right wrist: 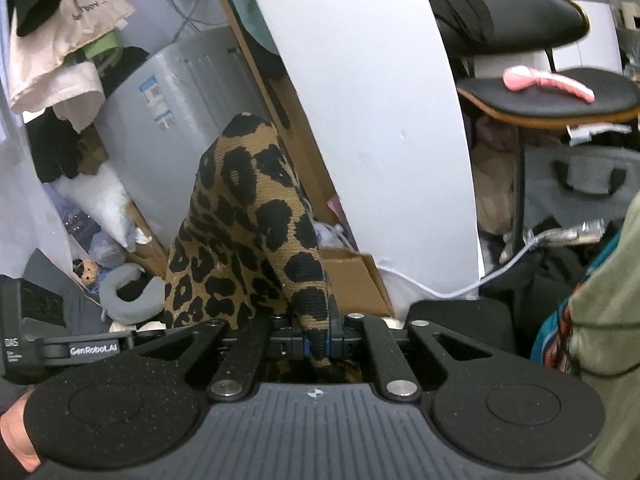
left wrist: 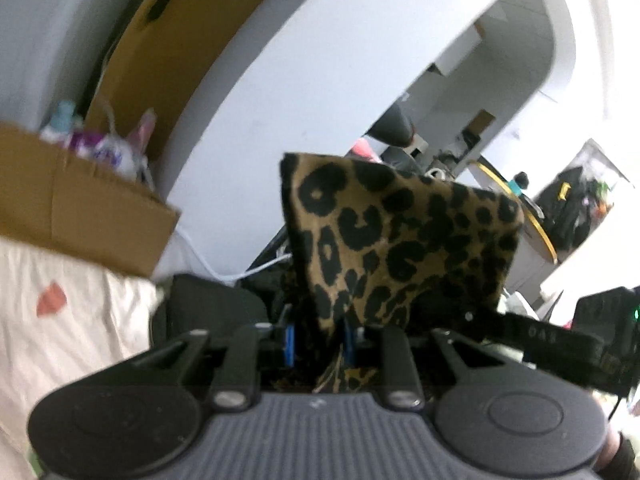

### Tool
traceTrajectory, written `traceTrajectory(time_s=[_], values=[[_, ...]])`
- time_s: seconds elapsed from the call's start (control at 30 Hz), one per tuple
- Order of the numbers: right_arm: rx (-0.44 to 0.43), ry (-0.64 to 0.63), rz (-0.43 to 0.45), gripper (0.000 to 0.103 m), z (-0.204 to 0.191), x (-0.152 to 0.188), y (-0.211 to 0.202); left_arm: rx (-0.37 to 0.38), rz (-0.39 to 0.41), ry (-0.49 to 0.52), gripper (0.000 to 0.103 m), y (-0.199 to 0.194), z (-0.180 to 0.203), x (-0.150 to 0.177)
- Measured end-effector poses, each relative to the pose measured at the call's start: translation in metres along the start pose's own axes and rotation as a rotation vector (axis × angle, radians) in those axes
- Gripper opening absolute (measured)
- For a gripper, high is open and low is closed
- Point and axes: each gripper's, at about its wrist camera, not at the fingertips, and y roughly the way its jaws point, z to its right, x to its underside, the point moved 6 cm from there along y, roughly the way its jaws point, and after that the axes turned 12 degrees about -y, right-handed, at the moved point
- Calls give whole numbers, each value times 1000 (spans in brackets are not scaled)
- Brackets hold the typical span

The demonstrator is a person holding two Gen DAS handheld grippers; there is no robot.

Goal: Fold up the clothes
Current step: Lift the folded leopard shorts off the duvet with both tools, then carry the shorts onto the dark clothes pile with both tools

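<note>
Two wrist cameras look forward along a pair of black hand-held grippers, each gripping part of the same tan knitted garment with black leopard spots (left wrist: 396,240).

In the left wrist view, the left gripper (left wrist: 320,340) has its blue-padded fingers clamped on a thick bunch of the leopard fabric. The cloth stands up from the fingers as a broad flap, filling the middle of the view, and a small tail of it hangs below the fingers toward the camera. To the far left sits a brown cardboard box (left wrist: 80,208) holding blurred colourful items, above a pale sheet with a red patch (left wrist: 52,320). A wide white curved panel (left wrist: 320,80) sweeps across the background.

In the right wrist view, the right gripper (right wrist: 317,344) has its fingers pressed almost together on a narrow fold of the garment (right wrist: 248,232). The fabric rises from the fingers in a tall, rounded peak leaning left. Behind it to the left stands a grey cylindrical appliance (right wrist: 176,128), and a grey neck pillow (right wrist: 128,296) lies low on the left. To the far right, a black padded chair (right wrist: 552,96) bears a pink object (right wrist: 548,82). A bare hand (right wrist: 16,440) shows at the lower left edge, on the gripper body.
</note>
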Motion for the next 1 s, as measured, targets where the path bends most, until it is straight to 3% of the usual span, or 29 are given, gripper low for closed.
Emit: traceTrajectory(time_s=[0.27, 0.47, 0.73, 1.0], values=[[52, 24, -77, 5, 20, 43, 22, 21, -72, -110, 23, 30, -33, 29], [103, 58, -133, 5, 46, 67, 47, 15, -135, -131, 23, 70, -53, 39], [133, 116, -180, 5, 87, 94, 104, -9, -196, -137, 23, 126, -90, 37], [145, 108, -218, 5, 114, 99, 169, -25, -228, -152, 23, 173, -124, 24]])
